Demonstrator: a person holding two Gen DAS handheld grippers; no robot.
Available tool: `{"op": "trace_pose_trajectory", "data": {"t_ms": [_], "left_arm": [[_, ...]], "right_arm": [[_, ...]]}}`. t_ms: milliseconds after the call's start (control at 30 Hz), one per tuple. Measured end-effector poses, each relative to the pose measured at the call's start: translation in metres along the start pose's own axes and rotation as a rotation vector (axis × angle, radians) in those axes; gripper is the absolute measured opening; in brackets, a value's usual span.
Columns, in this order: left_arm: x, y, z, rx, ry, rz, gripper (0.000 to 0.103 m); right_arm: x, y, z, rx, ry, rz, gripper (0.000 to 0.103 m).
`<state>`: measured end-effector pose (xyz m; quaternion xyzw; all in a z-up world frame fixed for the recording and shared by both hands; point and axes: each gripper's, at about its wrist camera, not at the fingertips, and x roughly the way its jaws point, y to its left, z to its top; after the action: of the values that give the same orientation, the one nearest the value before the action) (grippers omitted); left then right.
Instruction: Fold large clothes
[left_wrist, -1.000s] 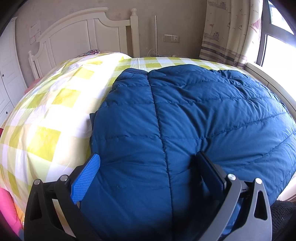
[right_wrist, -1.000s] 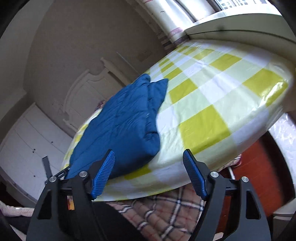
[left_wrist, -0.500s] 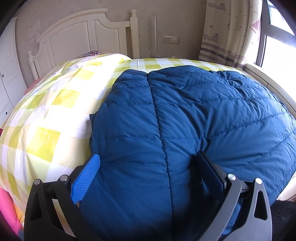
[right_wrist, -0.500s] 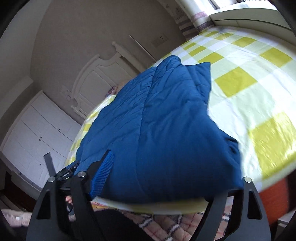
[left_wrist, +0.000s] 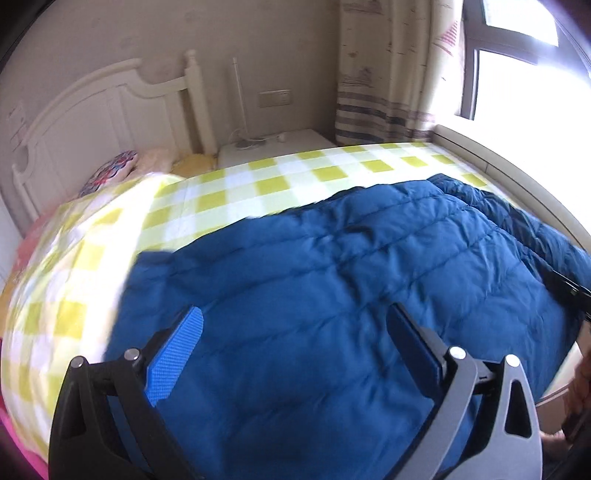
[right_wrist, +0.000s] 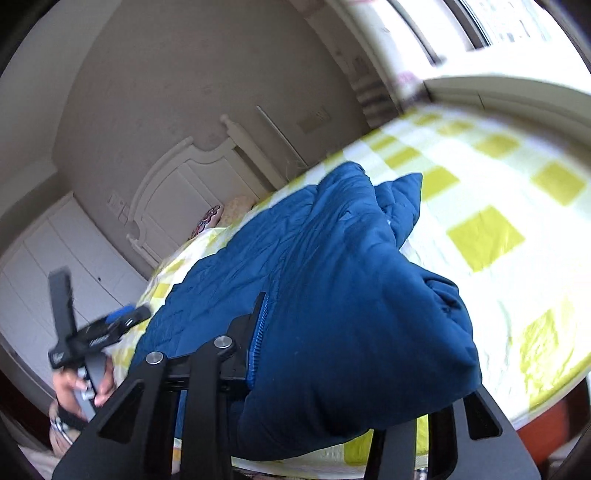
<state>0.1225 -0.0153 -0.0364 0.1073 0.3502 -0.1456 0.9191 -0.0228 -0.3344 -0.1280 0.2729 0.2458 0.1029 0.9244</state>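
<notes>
A large blue quilted down jacket (left_wrist: 351, 280) lies folded on the yellow-checked bed (left_wrist: 229, 192). My left gripper (left_wrist: 295, 332) is open above the jacket's near left part, its blue pads (left_wrist: 173, 354) spread wide and empty. In the right wrist view the jacket (right_wrist: 332, 288) bulges up between my right gripper's fingers, which have closed in on its near right edge; the right finger is hidden under the fabric. The left gripper also shows in the right wrist view (right_wrist: 122, 317), held in a hand.
A white headboard (left_wrist: 110, 110) and pillows (left_wrist: 118, 170) are at the bed's far left end. A nightstand (left_wrist: 273, 144) and curtain (left_wrist: 384, 74) stand by the window. White wardrobes (right_wrist: 55, 266) line the wall. The bed frame edge (left_wrist: 517, 173) runs along the right.
My left gripper has lifted and swung to the right over the jacket. My right gripper has moved in from beside the bed and closed on the jacket's near edge, bunching it up.
</notes>
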Motion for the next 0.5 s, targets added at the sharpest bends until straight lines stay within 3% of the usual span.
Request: {"op": "trace_pose_trajectory", "data": {"t_ms": [67, 100, 167, 233, 300, 333, 433, 500], "left_arm": [[0.025, -0.018, -0.003, 0.048, 0.048, 0.045, 0.099], [0.049, -0.033, -0.014, 0.134, 0.145, 0.089, 0.1], [0.044, -0.032, -0.022, 0.122, 0.101, 0.102, 0.099], [0.024, -0.013, -0.025, 0.055, 0.091, -0.021, 0.094], [-0.022, 0.034, -0.033, -0.095, -0.037, -0.203, 0.095], [-0.037, 0.055, -0.038, -0.152, -0.084, -0.211, 0.095], [-0.078, 0.136, -0.053, -0.335, -0.192, -0.112, 0.095], [-0.108, 0.195, -0.069, -0.462, -0.256, 0.001, 0.095]], "right_arm": [[-0.003, 0.005, 0.002, -0.014, -0.008, -0.005, 0.042], [-0.004, 0.009, 0.003, -0.019, -0.013, 0.001, 0.042], [-0.011, 0.021, 0.007, -0.065, -0.032, -0.005, 0.042], [-0.019, 0.051, 0.013, -0.174, -0.067, -0.021, 0.042], [-0.02, 0.086, 0.019, -0.29, -0.097, -0.033, 0.041], [-0.021, 0.106, 0.02, -0.358, -0.112, -0.038, 0.041], [-0.007, 0.189, 0.017, -0.609, -0.149, -0.014, 0.041], [0.01, 0.242, 0.001, -0.776, -0.151, 0.01, 0.042]]}}
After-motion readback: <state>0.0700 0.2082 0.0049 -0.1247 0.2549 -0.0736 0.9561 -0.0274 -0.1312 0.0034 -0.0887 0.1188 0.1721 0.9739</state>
